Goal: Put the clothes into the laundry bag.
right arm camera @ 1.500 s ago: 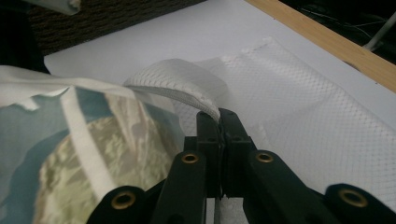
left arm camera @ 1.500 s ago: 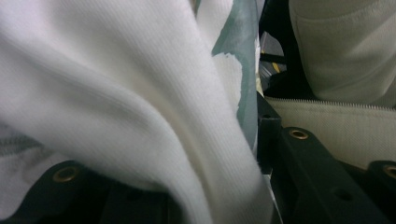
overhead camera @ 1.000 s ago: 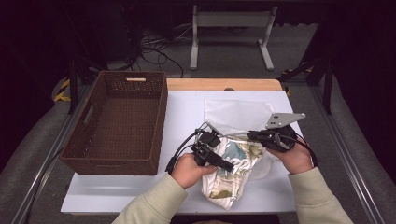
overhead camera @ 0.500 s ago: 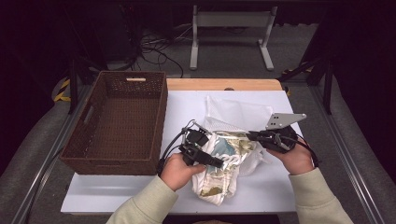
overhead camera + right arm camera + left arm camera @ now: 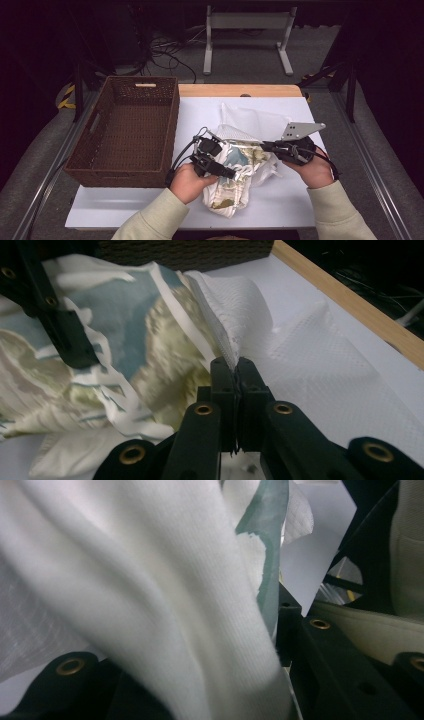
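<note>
A white garment with a teal and olive print (image 5: 227, 197) lies bunched on the white table top (image 5: 285, 205), part of it inside a white mesh bag (image 5: 250, 120). My left gripper (image 5: 229, 172) is shut on a thick fold of the garment (image 5: 150, 580), and the cloth fills the gap between its jaws. From the right, my right gripper (image 5: 266, 146) is shut on the thin edge of the mesh bag (image 5: 300, 365), with its jaws (image 5: 234, 371) pressed together. A black finger (image 5: 70, 345) of the left gripper lies against the printed cloth (image 5: 130, 310).
An empty brown wicker basket (image 5: 130, 130) stands at the left of the table, close to my left hand. A wooden edge (image 5: 240, 90) runs along the far side. Cables and a metal stand (image 5: 245, 30) are on the floor beyond.
My left hand has shifted a little to the left with the garment, and the cloth is drawn out more between the two grippers. The right hand has stayed put.
</note>
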`<state>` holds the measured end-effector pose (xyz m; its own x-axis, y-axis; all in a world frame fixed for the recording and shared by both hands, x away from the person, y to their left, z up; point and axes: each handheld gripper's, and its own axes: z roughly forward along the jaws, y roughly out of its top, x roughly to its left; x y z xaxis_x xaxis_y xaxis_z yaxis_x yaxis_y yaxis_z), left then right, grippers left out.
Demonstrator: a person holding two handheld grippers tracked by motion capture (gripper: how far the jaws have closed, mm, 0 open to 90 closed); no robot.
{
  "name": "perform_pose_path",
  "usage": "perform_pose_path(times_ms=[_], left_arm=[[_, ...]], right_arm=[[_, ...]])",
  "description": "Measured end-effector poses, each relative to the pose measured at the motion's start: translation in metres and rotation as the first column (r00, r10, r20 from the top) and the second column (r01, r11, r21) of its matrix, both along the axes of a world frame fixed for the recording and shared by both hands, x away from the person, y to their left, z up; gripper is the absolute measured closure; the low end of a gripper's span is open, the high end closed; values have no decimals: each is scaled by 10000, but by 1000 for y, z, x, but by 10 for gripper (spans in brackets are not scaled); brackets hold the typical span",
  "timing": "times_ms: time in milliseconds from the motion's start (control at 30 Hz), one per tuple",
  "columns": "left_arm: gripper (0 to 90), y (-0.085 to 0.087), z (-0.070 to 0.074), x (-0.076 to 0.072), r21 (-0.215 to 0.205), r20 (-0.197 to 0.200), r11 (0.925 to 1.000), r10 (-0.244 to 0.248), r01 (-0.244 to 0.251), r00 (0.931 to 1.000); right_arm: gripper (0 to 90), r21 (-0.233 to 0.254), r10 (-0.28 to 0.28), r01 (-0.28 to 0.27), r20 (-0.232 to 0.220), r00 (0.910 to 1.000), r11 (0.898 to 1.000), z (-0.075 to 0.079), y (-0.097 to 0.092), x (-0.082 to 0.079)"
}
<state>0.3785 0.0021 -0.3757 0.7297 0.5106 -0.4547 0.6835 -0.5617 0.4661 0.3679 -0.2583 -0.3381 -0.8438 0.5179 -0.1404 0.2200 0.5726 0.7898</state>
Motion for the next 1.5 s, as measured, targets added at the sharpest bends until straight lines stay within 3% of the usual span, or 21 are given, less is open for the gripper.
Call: perform_pose_path(times_ms=[100, 267, 500, 633, 800, 933, 1133, 1300, 1400, 1500], left_arm=[[666, -5, -1, 0, 179, 99, 9998, -86, 84, 9999], [666, 11, 0, 3, 225, 119, 9994, 272, -275, 9996], [665, 17, 5, 3, 330, 257, 9987, 379, -388, 9989], [664, 7, 2, 3, 369, 258, 9988, 304, -314, 9992], [663, -23, 2, 1, 303, 281, 9991, -298, 290, 9992], [662, -37, 5, 0, 62, 459, 9979, -640, 638, 9969], [662, -31, 4, 9, -36, 476, 9995, -312, 314, 9984], [662, -22, -5, 23, 99, 501, 9986, 511, -516, 9974], [661, -23, -7, 23, 24, 466, 9987, 513, -515, 9976], [660, -28, -3, 17, -350, 437, 9993, 140, -124, 9989]], right_arm=[[880, -144, 213, -212, 93, 9997, 9997, 1, 7, -3], [880, -10, -93, 93, 59, 9999, 10000, 4, -3, -3], [880, -2, 36, -36, 118, 9999, 10000, 7, 0, -5], [880, -52, 213, -212, 170, 9996, 9998, 7, 7, -8], [880, -139, 635, -632, 232, 9977, 9979, 7, 20, -13], [880, -123, 729, -727, 161, 9972, 9973, 6, 21, -13], [880, 21, 715, -715, 161, 9973, 9974, 10, 17, -15], [880, 37, 763, -764, 211, 9969, 9971, 11, 19, -17], [880, -39, 760, -760, 117, 9970, 9971, 9, 21, -16], [879, -107, 752, -753, -96, 9971, 9971, 5, 22, -12]])
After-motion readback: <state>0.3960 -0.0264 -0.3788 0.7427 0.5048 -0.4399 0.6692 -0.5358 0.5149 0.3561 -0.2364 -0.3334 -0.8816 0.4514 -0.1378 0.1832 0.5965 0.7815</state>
